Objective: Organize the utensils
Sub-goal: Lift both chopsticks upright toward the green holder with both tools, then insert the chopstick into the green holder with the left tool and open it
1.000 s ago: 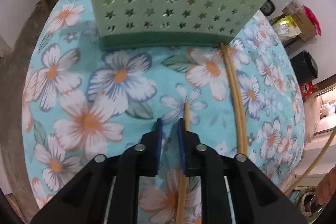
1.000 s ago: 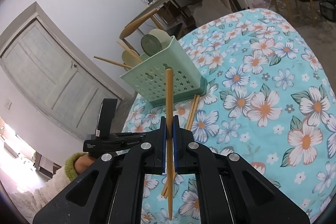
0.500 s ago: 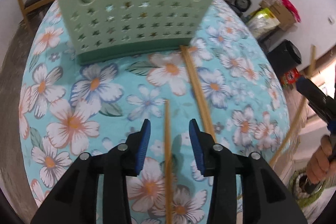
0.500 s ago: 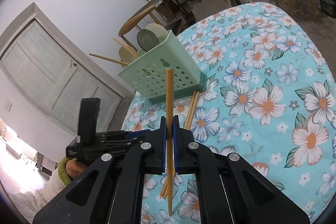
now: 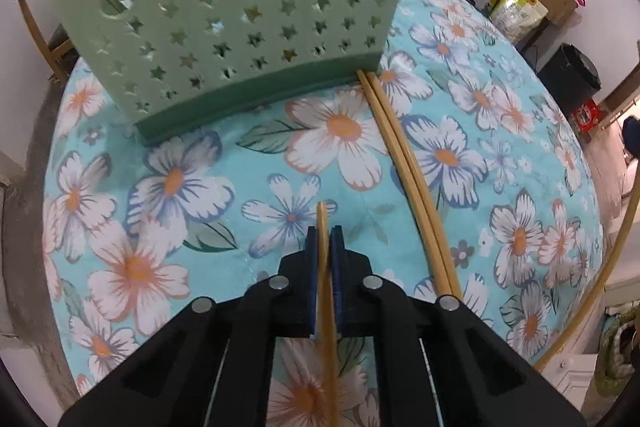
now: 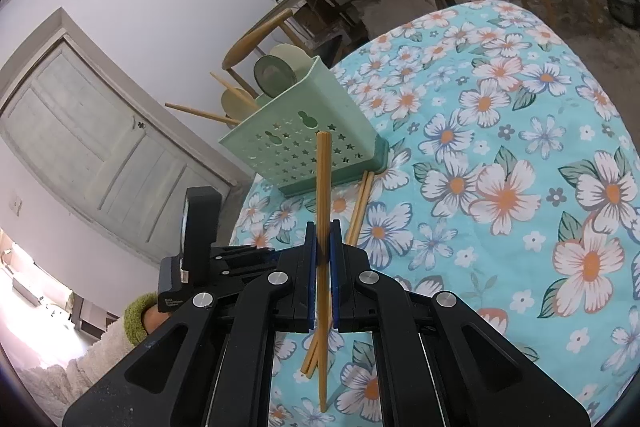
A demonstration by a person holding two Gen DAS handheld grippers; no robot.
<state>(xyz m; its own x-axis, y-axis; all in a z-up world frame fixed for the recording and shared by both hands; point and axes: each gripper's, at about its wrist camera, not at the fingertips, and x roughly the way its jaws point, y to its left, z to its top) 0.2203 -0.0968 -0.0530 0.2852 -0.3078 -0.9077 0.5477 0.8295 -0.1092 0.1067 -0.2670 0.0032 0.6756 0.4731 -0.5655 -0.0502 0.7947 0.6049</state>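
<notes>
The left gripper has just been closing: half a second ago its jaws stood wide apart astride a chopstick lying on the flowered table, and now the blue pads are pressed together on that stick, whose tip pokes out just beyond them toward the basket. The view has also swung a little, so the basket now looms larger and tilted ahead of the gripper. By my reading this means the pickup has been made and the stick is ready to be lifted and dropped into the basket, which already holds a few utensils. The right gripper looks the same as a second ago: jaws clamped on another chopstick, held upright in front of the basket, with the stick reaching well above and below the pads. A pair of chopsticks lies loose on the table, one end touching the basket's base at its right corner and the rest running back beside the left gripper. Those two are left to collect, so the task seems roughly midway.
</notes>
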